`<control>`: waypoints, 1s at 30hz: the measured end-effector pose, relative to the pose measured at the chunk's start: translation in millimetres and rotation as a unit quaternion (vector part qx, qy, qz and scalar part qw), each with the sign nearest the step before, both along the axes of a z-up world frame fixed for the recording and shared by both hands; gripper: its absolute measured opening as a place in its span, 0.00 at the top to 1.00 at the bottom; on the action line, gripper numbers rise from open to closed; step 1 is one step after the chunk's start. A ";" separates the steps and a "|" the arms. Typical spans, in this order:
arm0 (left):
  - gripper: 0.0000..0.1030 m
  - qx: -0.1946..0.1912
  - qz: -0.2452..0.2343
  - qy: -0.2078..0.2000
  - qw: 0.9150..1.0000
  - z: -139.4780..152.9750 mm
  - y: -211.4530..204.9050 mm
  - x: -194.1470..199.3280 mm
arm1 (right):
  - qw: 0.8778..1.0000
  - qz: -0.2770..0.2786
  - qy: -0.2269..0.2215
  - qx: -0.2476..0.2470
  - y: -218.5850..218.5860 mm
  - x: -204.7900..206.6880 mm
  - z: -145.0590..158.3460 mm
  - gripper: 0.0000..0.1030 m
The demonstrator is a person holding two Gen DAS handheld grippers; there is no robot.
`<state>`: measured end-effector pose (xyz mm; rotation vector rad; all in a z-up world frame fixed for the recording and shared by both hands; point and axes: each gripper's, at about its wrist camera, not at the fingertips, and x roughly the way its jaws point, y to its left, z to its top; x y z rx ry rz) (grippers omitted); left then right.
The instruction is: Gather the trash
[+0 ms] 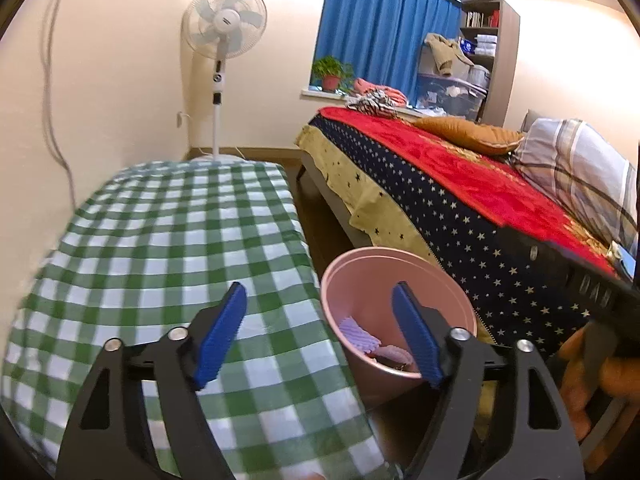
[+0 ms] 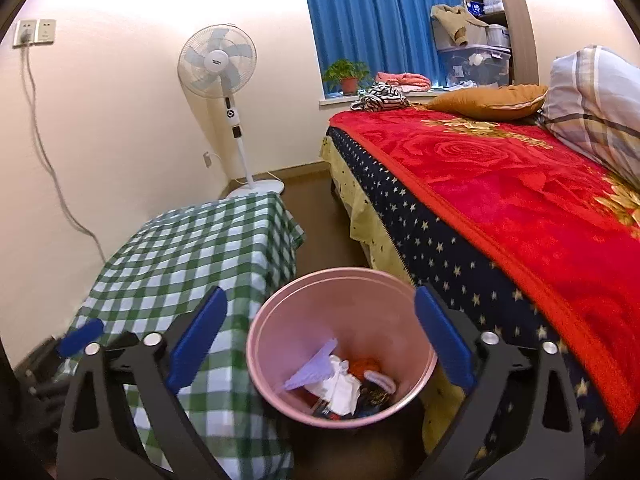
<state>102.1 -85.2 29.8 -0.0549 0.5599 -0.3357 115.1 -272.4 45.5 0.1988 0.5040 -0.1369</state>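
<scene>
A pink trash bin (image 2: 280, 320) stands on the floor between a table with a green checked cloth (image 2: 192, 248) and the bed (image 2: 520, 208). In it lie several bits of trash (image 2: 340, 384): a lilac wrapper, white paper, orange and dark pieces. My right gripper (image 2: 320, 344) is open and empty, held above the bin. My left gripper (image 1: 320, 336) is open and empty above the table's right edge (image 1: 200, 240), with the bin (image 1: 360, 280) just to its right; lilac and pink trash (image 1: 360, 336) shows inside.
A white standing fan (image 2: 218, 64) is in the corner. The bed has a red blanket, an orange cushion (image 2: 488, 100) and a plaid pillow (image 2: 592, 96). A window with a blue curtain (image 2: 372, 12), a potted plant and folded clothes is behind. A cable hangs from wall sockets (image 2: 34, 32).
</scene>
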 end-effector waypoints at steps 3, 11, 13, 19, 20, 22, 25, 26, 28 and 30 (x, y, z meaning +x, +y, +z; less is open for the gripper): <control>0.24 0.007 0.007 -0.002 1.000 10.4 14.4 -14.0 | 1.000 0.007 -0.004 -0.001 13.4 -15.6 -1.5 0.05; 0.08 0.022 0.073 -0.017 0.997 -1.4 66.3 -60.5 | 0.999 0.014 0.006 -0.029 47.3 -38.6 -13.6 0.05; 0.08 0.016 0.093 -0.009 0.996 -10.9 73.3 -62.7 | 0.999 0.016 0.014 -0.034 53.8 -39.7 -19.5 0.05; 0.08 0.018 0.124 -0.005 0.992 -24.6 79.0 -51.9 | 0.998 0.030 0.031 -0.050 66.2 -31.2 -32.8 0.05; 0.08 0.022 0.128 0.000 0.991 -28.4 80.3 -49.4 | 0.998 0.030 0.034 -0.052 68.2 -29.2 -34.8 0.05; 0.08 0.014 0.134 0.011 0.991 -34.6 85.2 -47.0 | 0.997 0.033 0.039 -0.055 73.2 -24.6 -38.6 0.05; 0.08 0.013 0.142 0.015 0.990 -39.3 88.9 -44.7 | 0.997 0.040 0.044 -0.057 78.9 -19.5 -43.2 0.05; 0.08 0.014 0.143 0.012 0.990 -39.3 89.0 -44.2 | 0.996 0.042 0.046 -0.058 80.8 -17.7 -44.4 0.05; 0.08 0.015 0.146 0.008 0.989 -38.8 90.0 -43.8 | 0.996 0.045 0.048 -0.059 84.0 -14.3 -45.9 0.05; 0.08 0.019 0.147 0.007 0.989 -40.0 90.1 -42.9 | 0.996 0.046 0.048 -0.058 84.9 -12.3 -46.6 0.05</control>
